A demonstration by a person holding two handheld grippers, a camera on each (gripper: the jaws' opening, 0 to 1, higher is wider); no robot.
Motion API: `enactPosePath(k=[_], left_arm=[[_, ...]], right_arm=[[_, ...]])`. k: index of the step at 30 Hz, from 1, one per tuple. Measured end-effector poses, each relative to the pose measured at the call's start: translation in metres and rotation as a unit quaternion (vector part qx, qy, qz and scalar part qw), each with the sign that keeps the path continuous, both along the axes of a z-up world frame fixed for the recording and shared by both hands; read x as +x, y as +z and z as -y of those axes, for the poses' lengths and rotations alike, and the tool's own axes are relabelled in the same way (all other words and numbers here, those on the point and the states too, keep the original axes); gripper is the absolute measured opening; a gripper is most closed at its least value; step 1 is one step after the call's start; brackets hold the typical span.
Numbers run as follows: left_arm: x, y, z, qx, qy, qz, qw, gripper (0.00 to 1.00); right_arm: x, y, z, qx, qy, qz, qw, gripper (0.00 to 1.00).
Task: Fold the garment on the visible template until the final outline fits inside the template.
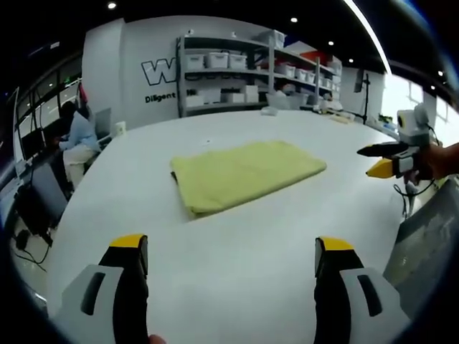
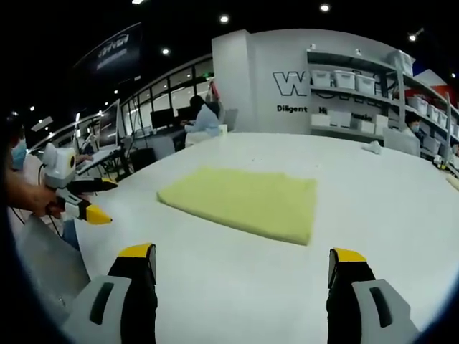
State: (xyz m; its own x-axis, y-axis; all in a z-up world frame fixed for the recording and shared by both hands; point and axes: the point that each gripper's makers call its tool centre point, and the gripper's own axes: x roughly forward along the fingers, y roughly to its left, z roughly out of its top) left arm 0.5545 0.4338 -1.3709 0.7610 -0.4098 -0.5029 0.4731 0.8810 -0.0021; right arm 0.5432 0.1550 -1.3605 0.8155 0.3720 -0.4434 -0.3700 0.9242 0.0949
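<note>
- The wide white bench (image 1: 237, 236) spreads under both pairs of tongs and carries the cloth near its middle.
- A grey shelving rack loaded with white bins (image 1: 247, 72) stands against the far wall beyond the bench.
- The pale yellow folded garment, a flat rectangle of soft cloth (image 1: 244, 174), lies on the bench ahead of both tongs and well apart from them; in the right gripper view (image 2: 247, 201) it sits straight ahead, untouched.
- The left tongs (image 1: 231, 261), black with yellow tips, hover above bare bench, jaws spread wide and holding nothing.
- The right tongs (image 2: 242, 272) also gape open and empty; in the left gripper view they (image 1: 380, 159) appear right of the cloth, clear of it.
</note>
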Motion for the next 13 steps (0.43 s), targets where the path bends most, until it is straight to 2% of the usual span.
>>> enactPosePath(k=[13], left_arm=[[0.0002,-0.0024,0.0017,0.002,-0.003,-0.004,1.0,0.94]], right_arm=[[-0.0003,-0.0031,-0.0009,0.004,0.003,-0.005,1.0,0.98]])
